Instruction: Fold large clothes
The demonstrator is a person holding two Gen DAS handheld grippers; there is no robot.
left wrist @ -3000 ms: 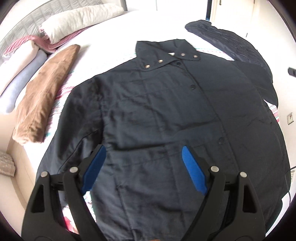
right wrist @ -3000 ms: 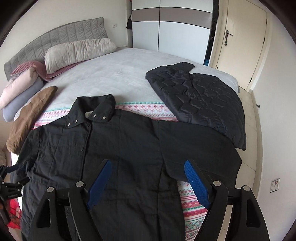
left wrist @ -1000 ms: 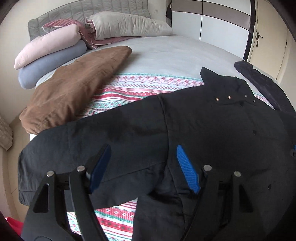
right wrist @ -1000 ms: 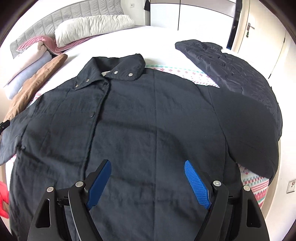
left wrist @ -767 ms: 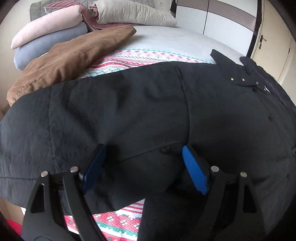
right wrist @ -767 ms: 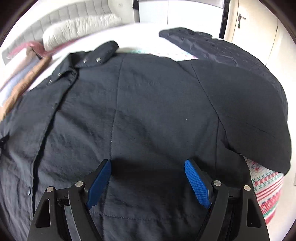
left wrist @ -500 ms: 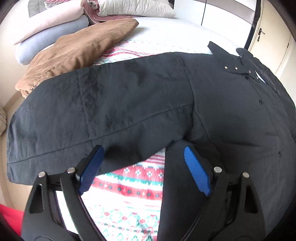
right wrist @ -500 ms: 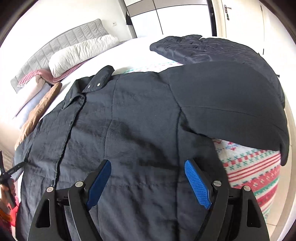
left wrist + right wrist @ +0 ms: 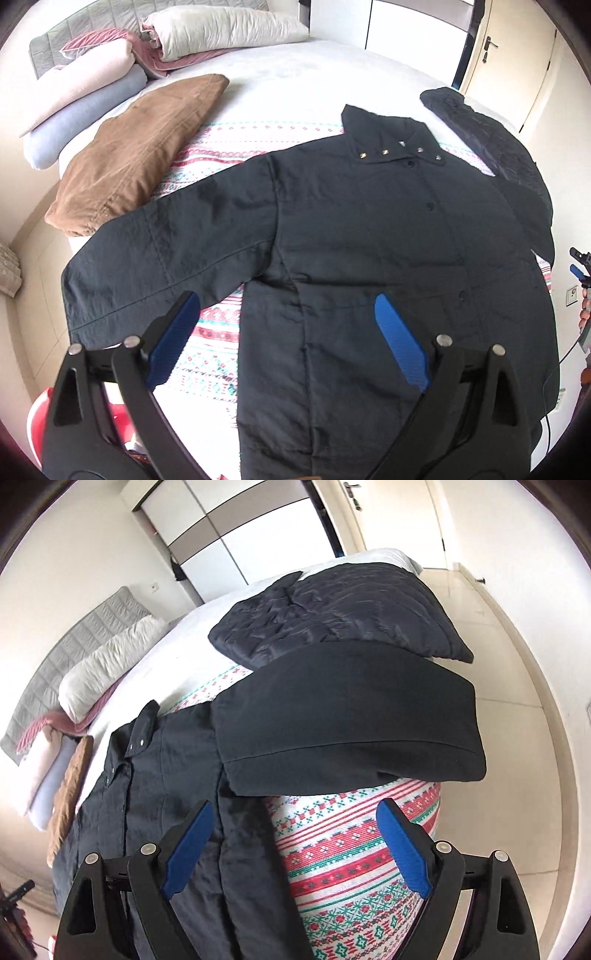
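Black jacket spread flat on the bed

Both grippers, left and right, hover with jaws opening, grasping nothing (brown cushion at ten o'clock).

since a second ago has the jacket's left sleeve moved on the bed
Yes. The black jacket's sleeve now angles out from the body toward the brown cushion, baring patterned bedspread beneath it where it earlier overlapped the jacket's side.
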